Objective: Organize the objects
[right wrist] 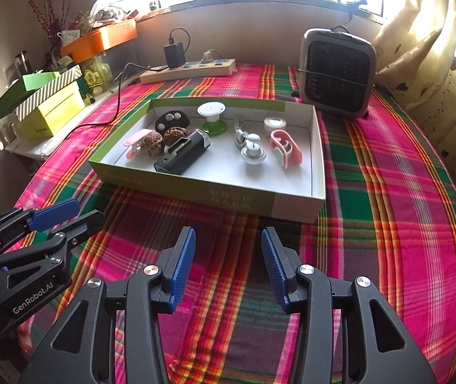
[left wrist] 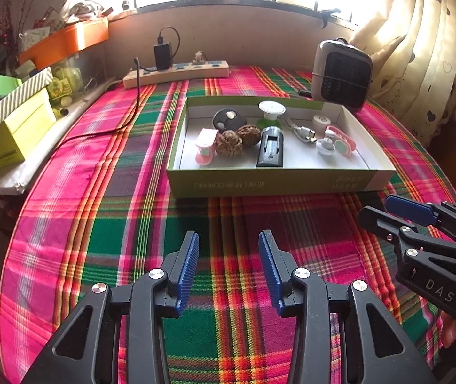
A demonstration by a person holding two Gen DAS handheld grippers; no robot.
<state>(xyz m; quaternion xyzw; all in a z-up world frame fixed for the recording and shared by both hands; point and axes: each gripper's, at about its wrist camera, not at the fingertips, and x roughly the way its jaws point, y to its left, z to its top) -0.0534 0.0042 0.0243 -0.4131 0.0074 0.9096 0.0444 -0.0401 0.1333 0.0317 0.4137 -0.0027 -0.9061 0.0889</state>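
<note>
A shallow green-and-white box [left wrist: 276,183] [right wrist: 215,192] sits on the plaid tablecloth. In it lie two walnuts [left wrist: 229,142] [right wrist: 152,143], a black charger [left wrist: 270,147] [right wrist: 183,152], a pink clip [left wrist: 206,145] [right wrist: 137,142], a green-based spool [left wrist: 271,113] [right wrist: 212,118], a white cable [left wrist: 301,131], a black disc [left wrist: 226,118] [right wrist: 172,118], a pink holder [left wrist: 343,140] [right wrist: 285,148] and a white knob [right wrist: 253,153]. My left gripper [left wrist: 228,268] [right wrist: 68,217] is open and empty, in front of the box. My right gripper [right wrist: 228,268] [left wrist: 378,211] is open and empty too.
A small heater [left wrist: 343,73] [right wrist: 336,70] stands behind the box at right. A power strip [left wrist: 176,73] [right wrist: 189,68] with a black adapter lies at the back, its cable trailing left. Stacked yellow and green boxes [left wrist: 13,131] [right wrist: 49,108] sit at left. A curtain [left wrist: 420,48] hangs right.
</note>
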